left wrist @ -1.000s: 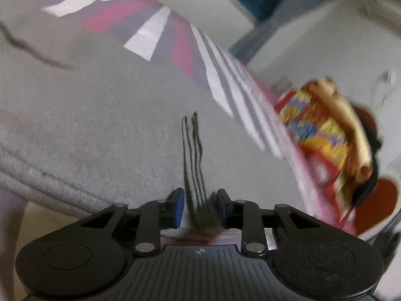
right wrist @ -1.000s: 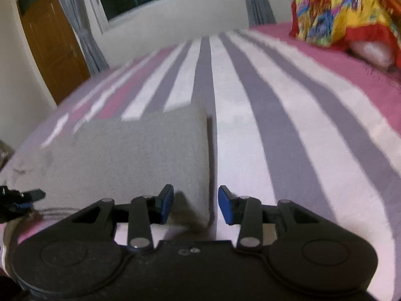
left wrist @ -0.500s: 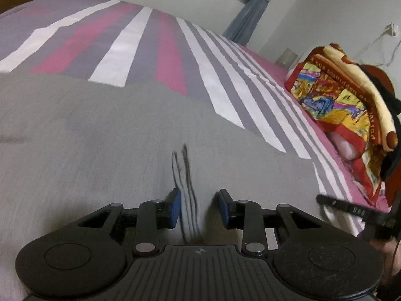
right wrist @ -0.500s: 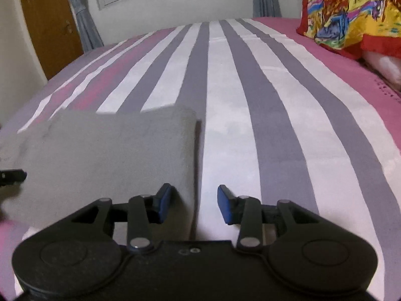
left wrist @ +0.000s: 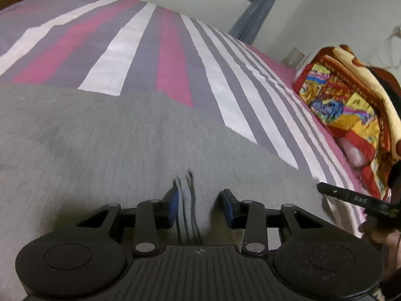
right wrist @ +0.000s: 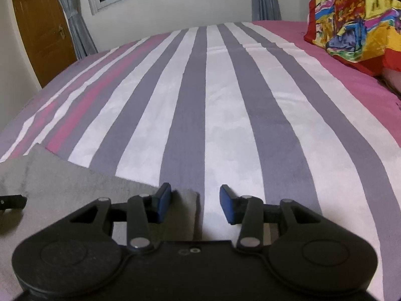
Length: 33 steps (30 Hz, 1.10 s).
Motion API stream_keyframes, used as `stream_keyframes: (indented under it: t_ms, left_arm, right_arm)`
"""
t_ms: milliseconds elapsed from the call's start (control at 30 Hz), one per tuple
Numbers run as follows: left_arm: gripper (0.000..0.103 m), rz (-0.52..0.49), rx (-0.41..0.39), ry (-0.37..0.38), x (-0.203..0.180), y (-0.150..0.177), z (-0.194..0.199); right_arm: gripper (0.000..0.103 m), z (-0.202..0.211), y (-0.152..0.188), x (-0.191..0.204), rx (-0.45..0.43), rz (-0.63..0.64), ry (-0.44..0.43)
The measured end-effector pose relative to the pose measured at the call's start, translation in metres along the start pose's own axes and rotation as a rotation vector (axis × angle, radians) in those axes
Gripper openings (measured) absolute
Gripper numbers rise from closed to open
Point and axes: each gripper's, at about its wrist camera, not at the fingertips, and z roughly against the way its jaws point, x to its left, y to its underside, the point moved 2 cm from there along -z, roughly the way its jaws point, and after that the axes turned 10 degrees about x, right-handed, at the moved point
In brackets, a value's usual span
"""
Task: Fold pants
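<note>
Both tools, left tool (left wrist: 199, 207) and right tool (right wrist: 195, 204), are hovering with jaws apart over the grey knit pants (left wrist: 105, 145), lying flat on the striped bed (right wrist: 225, 100), seemingly released after a fold.

at the right edge of the left wrist view, the black right gripper (left wrist: 356, 198) carries small pale lettering that looks like "das", blurred. the colourful blanket (right wrist: 356, 20) in the upper right of the right wrist view bears a band of yellow lettering, upside down and unreadable.

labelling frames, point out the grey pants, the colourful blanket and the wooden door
grey pants (left wrist: 105, 150), left wrist view, flat middle of the fabric
colourful blanket (right wrist: 356, 25), right wrist view, its patterned front face
wooden door (right wrist: 40, 30), right wrist view, centre panel
</note>
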Motion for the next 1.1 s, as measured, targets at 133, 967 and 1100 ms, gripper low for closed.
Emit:
stream_keyframes:
  t_ms: [133,967,1100]
  left_arm:
    - [0.047,-0.058,0.000,-0.037,-0.012,0.025,0.015]
    - [0.062,-0.081,-0.055,-0.087,-0.023,0.090,0.055]
    - [0.071,-0.127,-0.068,-0.097,-0.024,0.098,0.062]
  right_arm:
    - [0.051,0.017,0.029,-0.004,0.050,0.010,-0.004]
    - [0.079,0.061,0.095,-0.006,0.090,0.002,0.031]
    - [0.093,0.059,0.097,-0.009,0.080,-0.008,0.037]
